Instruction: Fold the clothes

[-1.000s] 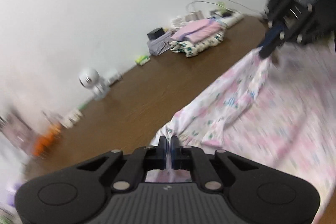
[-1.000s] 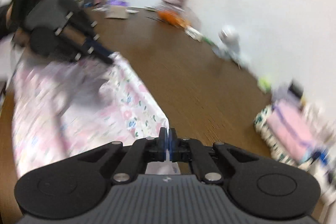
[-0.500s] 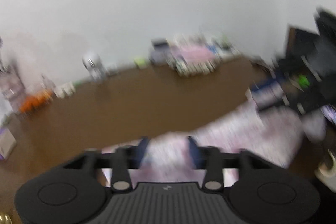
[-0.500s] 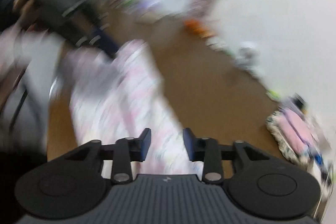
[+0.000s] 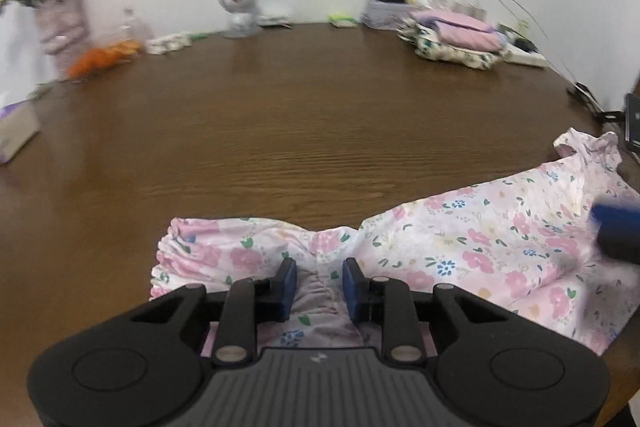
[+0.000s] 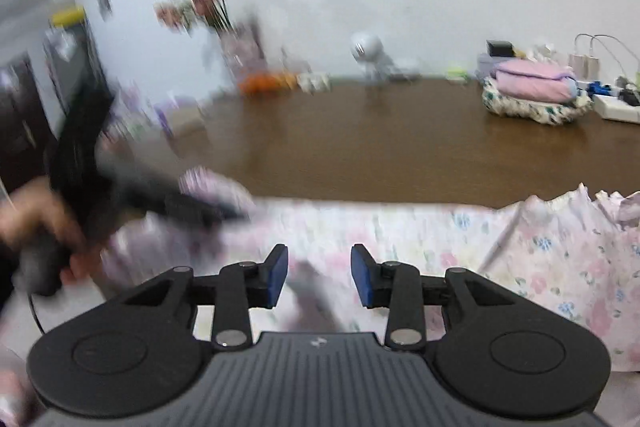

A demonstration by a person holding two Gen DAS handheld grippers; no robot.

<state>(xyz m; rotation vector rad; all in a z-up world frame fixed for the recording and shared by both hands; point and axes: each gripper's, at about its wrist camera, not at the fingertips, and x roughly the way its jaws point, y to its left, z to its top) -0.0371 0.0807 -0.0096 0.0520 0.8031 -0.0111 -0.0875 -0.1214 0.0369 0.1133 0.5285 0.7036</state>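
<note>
Since a second ago we've dropped both pinched corners: the floral garment (image 5: 472,251), thin pink printed cotton with ruffled, gathered edges, now lies flat on the wood-grain counter (image 5: 304,115). Left tongs (image 5: 316,287) opened, have just been closing, blue pads straddle the gathered hem without pressing. Right tongs (image 6: 319,277) have just been opening, pads apart above blurred fabric. Folded pile (image 5: 456,39) sits at the far edge.

In the right wrist view the left claw (image 6: 224,213) and hand (image 6: 36,215) smear to blur; the garment (image 6: 560,267) runs off-frame.
</note>
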